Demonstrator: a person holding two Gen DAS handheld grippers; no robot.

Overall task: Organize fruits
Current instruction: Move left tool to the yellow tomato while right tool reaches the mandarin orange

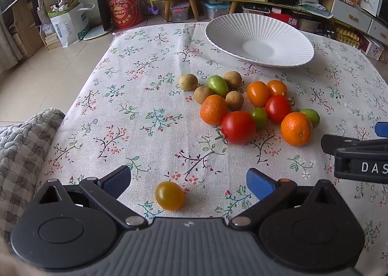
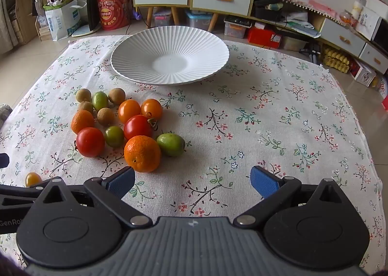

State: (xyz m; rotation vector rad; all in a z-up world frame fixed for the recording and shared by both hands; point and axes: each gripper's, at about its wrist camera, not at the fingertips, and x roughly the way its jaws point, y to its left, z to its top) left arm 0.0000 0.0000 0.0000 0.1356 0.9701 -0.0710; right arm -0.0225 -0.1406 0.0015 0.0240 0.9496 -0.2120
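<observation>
The left gripper (image 1: pixel 188 180) stands with its jaws wide apart and grips nothing; a small yellow tomato (image 1: pixel 169 195) lies on the cloth between its blue pads (image 1: pixel 260 184), touching neither. The right gripper (image 2: pixel 192 179) is also spread wide and empty, with only the flowered tablecloth (image 2: pixel 278 118) under it. An orange (image 2: pixel 142 153) lies just beside its left pad. Further out is the heap of fruit: red tomatoes (image 2: pixel 90 142), green ones (image 2: pixel 171 144), orange ones (image 2: pixel 129 110) and small brown round fruits (image 2: pixel 83 95). Behind the heap stands the white ribbed plate (image 2: pixel 169 41), with no fruit in it.
</observation>
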